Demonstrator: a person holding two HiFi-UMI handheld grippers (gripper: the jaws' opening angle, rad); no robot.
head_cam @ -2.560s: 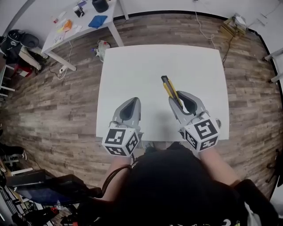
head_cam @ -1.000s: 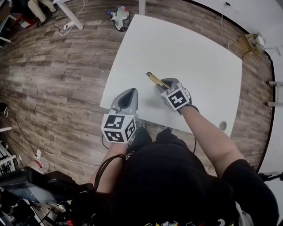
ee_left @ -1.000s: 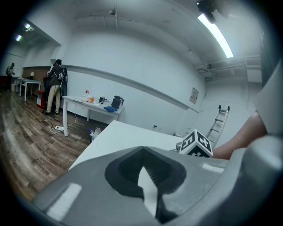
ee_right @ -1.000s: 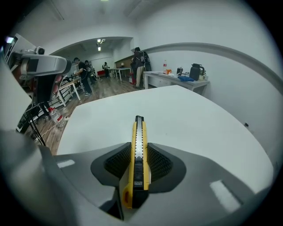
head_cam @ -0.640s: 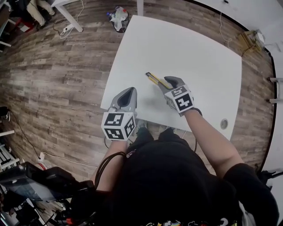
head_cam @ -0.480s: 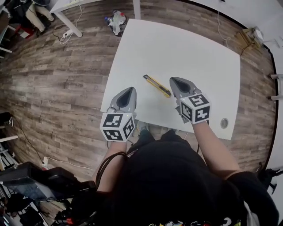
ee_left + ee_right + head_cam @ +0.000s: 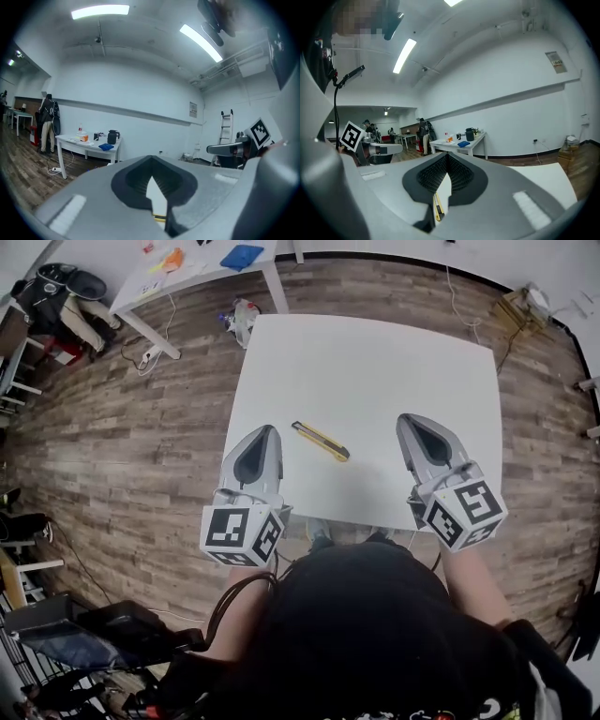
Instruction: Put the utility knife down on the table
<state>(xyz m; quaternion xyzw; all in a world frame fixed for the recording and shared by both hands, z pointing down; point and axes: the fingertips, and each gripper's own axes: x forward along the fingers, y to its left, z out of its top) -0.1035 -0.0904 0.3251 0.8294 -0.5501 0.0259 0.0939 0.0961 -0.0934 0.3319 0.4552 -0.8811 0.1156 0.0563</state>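
Rightward and nearer the right gripper [image 7: 412, 423] has drawn away, jaws together, empty. The utility knife [image 7: 321, 441] lies flat on the table [image 7: 375, 362] between it and the left gripper [image 7: 263, 433], also closed on nothing. The task looks done.
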